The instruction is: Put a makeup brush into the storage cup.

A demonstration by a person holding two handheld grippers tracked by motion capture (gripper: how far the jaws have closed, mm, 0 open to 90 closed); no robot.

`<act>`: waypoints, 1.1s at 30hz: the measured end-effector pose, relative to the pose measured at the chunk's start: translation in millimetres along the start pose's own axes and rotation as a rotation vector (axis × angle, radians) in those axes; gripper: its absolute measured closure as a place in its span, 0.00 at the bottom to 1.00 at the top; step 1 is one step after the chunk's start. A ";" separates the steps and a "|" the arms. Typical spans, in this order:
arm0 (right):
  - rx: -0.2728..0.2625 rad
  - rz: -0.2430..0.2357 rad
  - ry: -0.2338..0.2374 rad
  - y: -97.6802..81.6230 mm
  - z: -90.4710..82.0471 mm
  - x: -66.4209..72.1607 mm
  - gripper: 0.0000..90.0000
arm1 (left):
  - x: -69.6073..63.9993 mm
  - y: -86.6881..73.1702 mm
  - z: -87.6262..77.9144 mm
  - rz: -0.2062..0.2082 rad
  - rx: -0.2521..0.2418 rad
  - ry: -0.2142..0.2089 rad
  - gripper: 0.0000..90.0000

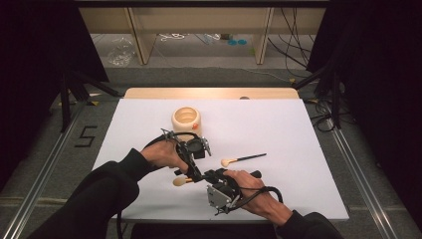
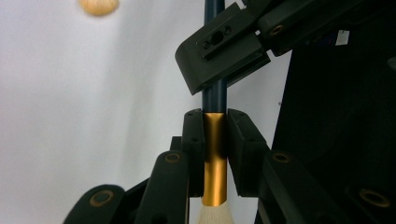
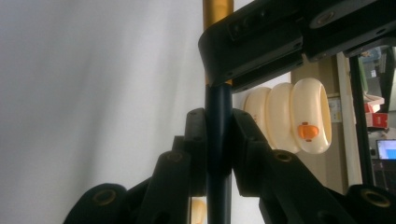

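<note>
Nearest the person, the right tool point(image 1: 211, 175) clamps the dark handle of a gold-ferruled makeup brush point(image 2: 215, 154), while the left tool point(image 1: 191, 172) pinches its ferrule, likely a handover just above the white worktop point(image 1: 298, 189). Beyond lies a second black-handled brush point(image 1: 244, 159), then a cream ribbed pot point(image 1: 186, 119).

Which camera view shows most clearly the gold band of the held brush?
The left gripper view: the gold band sits sharp between its jaws, bristles below. The right gripper view shows its end at the top. In the high view, hands crowd the brush.
</note>
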State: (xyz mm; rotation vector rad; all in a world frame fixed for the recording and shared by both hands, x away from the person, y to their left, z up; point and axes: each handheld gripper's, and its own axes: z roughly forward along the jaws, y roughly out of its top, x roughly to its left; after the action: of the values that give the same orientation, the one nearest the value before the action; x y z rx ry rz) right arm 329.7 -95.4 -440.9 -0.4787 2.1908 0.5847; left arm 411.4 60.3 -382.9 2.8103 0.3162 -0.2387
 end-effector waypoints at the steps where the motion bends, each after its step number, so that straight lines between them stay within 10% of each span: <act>1: -0.005 -0.001 0.002 -0.7 -0.1 -0.8 0.87 | -0.3 -0.2 -0.5 -0.002 -0.004 0.000 0.85; 6: -0.014 0.004 0.036 -6.0 1.3 -3.9 0.87 | 1.1 -4.3 -11.1 0.003 -0.057 0.029 0.73; 8: 0.011 0.065 0.029 -14.7 0.0 -6.4 0.87 | -2.6 -7.3 -14.5 -0.065 -0.167 0.035 0.64; 9: 0.011 0.065 0.029 -14.7 0.0 -6.4 0.87 | 1.0 -9.2 -21.3 -0.013 -0.147 0.062 0.64; 12: -0.008 0.083 0.036 -26.9 0.2 -16.1 0.87 | 0.0 -14.9 -29.7 -0.047 -0.242 0.132 0.52; 15: 0.031 0.252 0.026 -38.7 -4.3 -17.9 0.87 | -1.1 -21.6 -34.8 -0.062 -0.359 0.196 0.44; 17: 0.003 0.218 0.029 -48.7 -4.7 -26.8 0.87 | -1.2 -27.0 -41.4 -0.067 -0.407 0.240 0.41; 23: -0.048 0.559 0.028 -63.6 -11.4 -32.3 0.87 | -9.4 -44.1 -48.4 -0.107 -0.587 0.328 0.34; 33: -0.247 0.865 0.032 -81.0 -18.7 -43.7 0.87 | -15.1 -69.7 -30.7 -0.202 -0.810 0.376 0.30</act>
State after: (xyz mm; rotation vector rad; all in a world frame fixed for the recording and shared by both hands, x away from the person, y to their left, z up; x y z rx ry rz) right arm 386.5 -166.0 -416.2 0.3862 2.3075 1.3108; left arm 384.0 131.8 -370.4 1.9991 0.6174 0.3196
